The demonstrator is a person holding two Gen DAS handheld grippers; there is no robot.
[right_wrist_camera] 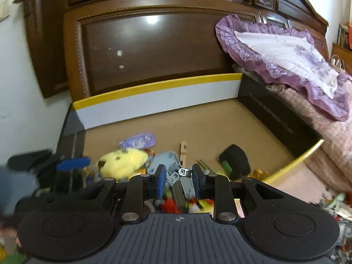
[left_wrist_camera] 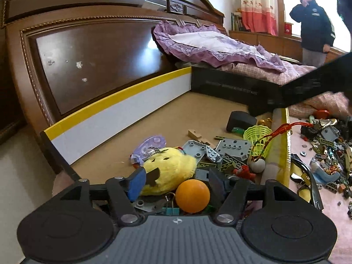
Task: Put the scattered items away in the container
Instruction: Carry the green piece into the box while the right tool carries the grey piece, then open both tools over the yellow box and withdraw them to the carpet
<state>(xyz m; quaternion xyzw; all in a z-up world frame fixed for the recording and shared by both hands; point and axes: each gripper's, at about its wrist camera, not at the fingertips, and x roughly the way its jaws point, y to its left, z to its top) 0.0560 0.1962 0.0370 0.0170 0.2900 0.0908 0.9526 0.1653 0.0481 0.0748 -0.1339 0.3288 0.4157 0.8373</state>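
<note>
The container is a shallow cardboard box with a yellow-edged white wall [left_wrist_camera: 114, 118], also in the right wrist view [right_wrist_camera: 154, 103]. Inside lie a yellow plush toy [left_wrist_camera: 171, 167], grey building plates [left_wrist_camera: 233, 148], a shuttlecock [left_wrist_camera: 257, 140] and a black block [left_wrist_camera: 239, 121]. My left gripper [left_wrist_camera: 176, 182] is open over the box, with an orange ball [left_wrist_camera: 192, 195] lying loose between its fingers. My right gripper [right_wrist_camera: 178, 179] is over the box with its fingers apart; small grey hinge pieces [right_wrist_camera: 179, 175] sit between them, not clamped. The left gripper's blue finger [right_wrist_camera: 73, 162] shows at the left.
Many small bricks and parts [left_wrist_camera: 325, 154] are scattered on the pink bedding right of the box. A wooden headboard [left_wrist_camera: 99, 55] stands behind it, and a purple pillow [left_wrist_camera: 215, 44] beyond. A person [left_wrist_camera: 314, 22] stands by the window.
</note>
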